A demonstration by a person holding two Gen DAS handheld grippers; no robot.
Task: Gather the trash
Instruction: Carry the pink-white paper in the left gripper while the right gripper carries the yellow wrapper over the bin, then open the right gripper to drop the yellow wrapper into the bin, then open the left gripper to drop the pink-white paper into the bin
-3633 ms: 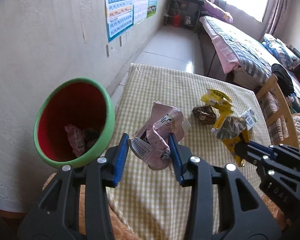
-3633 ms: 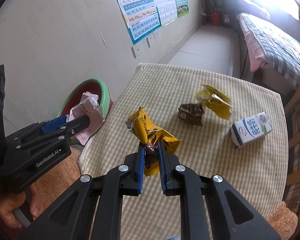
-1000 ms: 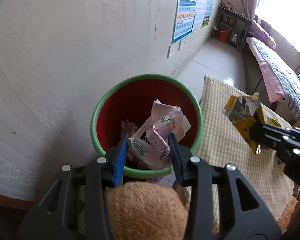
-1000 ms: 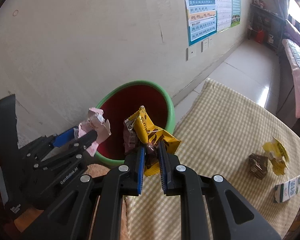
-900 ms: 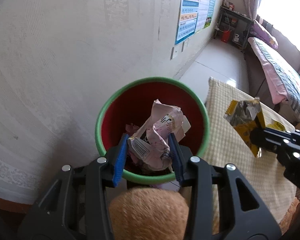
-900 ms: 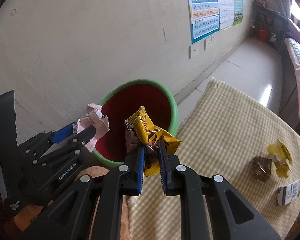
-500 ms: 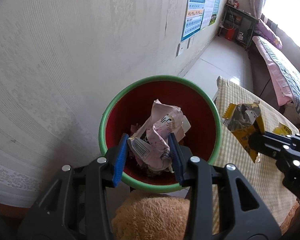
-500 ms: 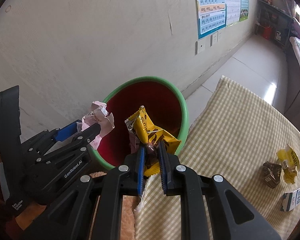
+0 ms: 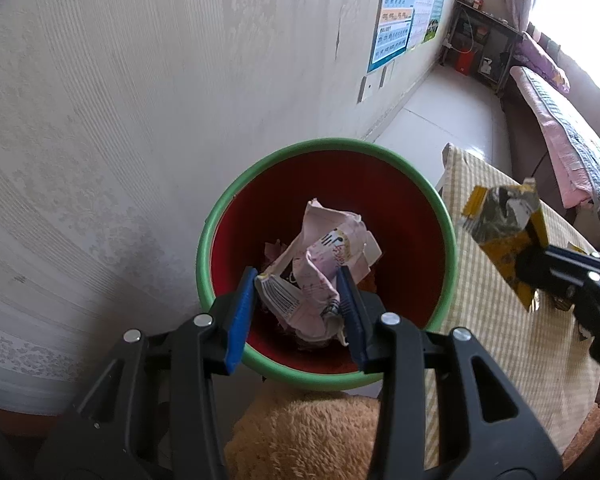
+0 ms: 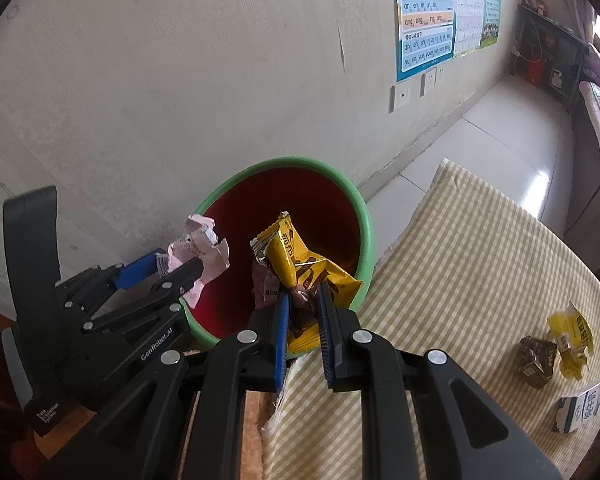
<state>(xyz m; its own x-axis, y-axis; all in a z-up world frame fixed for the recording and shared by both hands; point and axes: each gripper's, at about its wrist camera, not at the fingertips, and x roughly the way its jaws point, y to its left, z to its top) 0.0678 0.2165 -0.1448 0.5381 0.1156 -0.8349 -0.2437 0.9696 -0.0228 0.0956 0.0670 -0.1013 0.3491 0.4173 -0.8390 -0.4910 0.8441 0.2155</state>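
My left gripper is shut on a crumpled pink wrapper and hangs over the mouth of the red bin with a green rim. In the right wrist view the same pink wrapper sits at the bin's left rim. My right gripper is shut on a yellow snack wrapper, held above the bin's near right rim. From the left wrist view that yellow wrapper shows at the right, over the table's edge. More trash lies at the bottom of the bin.
A checked tablecloth covers the table right of the bin. On it lie a brown crumpled wrapper, a yellow wrapper and a small milk carton. A wall stands close behind the bin. A tan plush surface lies below.
Both grippers have shifted left with their wrappers, from beside the bin to over its mouth. The bin now sits more centred in both views. Neither grip has changed.
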